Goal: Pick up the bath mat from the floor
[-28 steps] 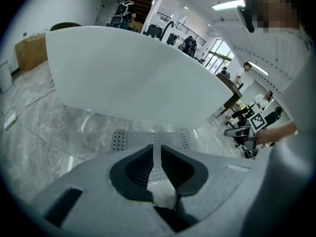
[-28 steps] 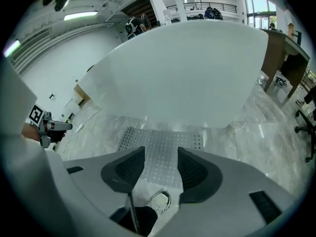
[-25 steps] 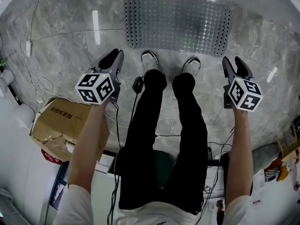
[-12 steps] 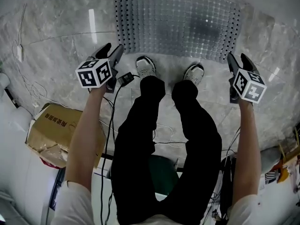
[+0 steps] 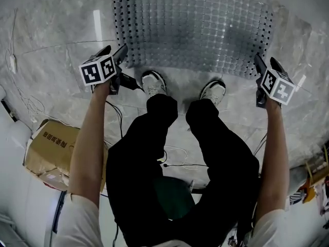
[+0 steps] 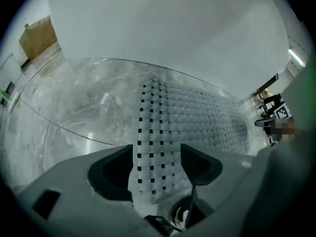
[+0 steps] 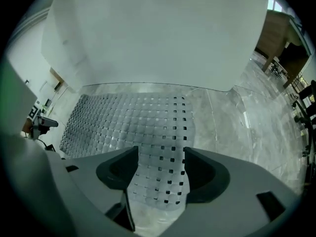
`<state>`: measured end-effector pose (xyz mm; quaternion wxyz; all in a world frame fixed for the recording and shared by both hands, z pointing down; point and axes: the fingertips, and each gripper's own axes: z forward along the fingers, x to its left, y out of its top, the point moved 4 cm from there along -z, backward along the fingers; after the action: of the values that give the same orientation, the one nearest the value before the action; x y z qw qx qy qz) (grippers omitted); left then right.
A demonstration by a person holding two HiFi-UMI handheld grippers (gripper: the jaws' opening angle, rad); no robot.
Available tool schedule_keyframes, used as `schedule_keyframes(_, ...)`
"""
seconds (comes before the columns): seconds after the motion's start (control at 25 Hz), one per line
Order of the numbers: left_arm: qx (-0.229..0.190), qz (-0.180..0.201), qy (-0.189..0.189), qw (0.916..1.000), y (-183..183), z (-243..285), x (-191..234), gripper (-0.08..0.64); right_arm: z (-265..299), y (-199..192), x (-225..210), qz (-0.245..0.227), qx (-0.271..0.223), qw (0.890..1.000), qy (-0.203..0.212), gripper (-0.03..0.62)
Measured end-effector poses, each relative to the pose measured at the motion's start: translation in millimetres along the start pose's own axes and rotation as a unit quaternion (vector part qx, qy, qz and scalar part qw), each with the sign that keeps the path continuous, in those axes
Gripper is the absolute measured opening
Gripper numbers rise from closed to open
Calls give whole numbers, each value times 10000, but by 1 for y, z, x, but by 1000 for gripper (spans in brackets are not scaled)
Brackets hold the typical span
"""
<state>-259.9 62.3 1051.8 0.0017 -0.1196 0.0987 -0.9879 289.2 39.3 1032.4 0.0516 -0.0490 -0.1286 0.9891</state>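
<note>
The bath mat (image 5: pixel 193 27) is a translucent grey sheet of small squares with rows of dark holes along its edges, and it lies flat on the marble floor in front of the person's shoes. My left gripper (image 5: pixel 114 51) is at its near left corner, jaws opening. In the left gripper view the mat's corner strip (image 6: pixel 158 147) shows in the gap between the jaws of my left gripper (image 6: pixel 158 154), with no pad pressing on it. My right gripper (image 5: pixel 266 62) is at the near right corner, jaws opening too. The mat's corner (image 7: pixel 163 172) shows likewise between the jaws of my right gripper (image 7: pixel 160 157).
The person's two white shoes (image 5: pixel 152 82) (image 5: pixel 213 90) stand just short of the mat's near edge. A torn cardboard box (image 5: pixel 49 148) lies at the left. Thin cables (image 5: pixel 169 156) trail on the floor behind the legs. A white wall rises beyond the mat (image 6: pixel 173 28).
Both grippers have moved forward from beside the shoes to the mat's near corners. The left jaws, nearly together a second ago, now stand apart. The mat has drawn closer in view.
</note>
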Motion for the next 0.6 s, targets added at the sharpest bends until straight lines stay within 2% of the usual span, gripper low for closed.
schedule_keyframes(0.16,173,209,194,9994,-2,28,15,299,25,-8,-11,-411,133,9991,-52,262)
schedule_keyframes(0.28,131,211,293,9993,6,39,29,299,41,-7,-21,-302,91,9995,-90,264)
schedule_keyframes(0.36,104,105,255,9996,10,47,34,298,48,-4,-29,-174,101,9997,-159,264)
schedule_keyframes(0.48,195,196,205,9994,11,59,38,299,60,-7,-43,-168,234,9992,-282,265)
schedule_keyframes(0.6,266,212,124,9993,10,69,40,304,73,-14,-49,-517,428,9974,-256,265)
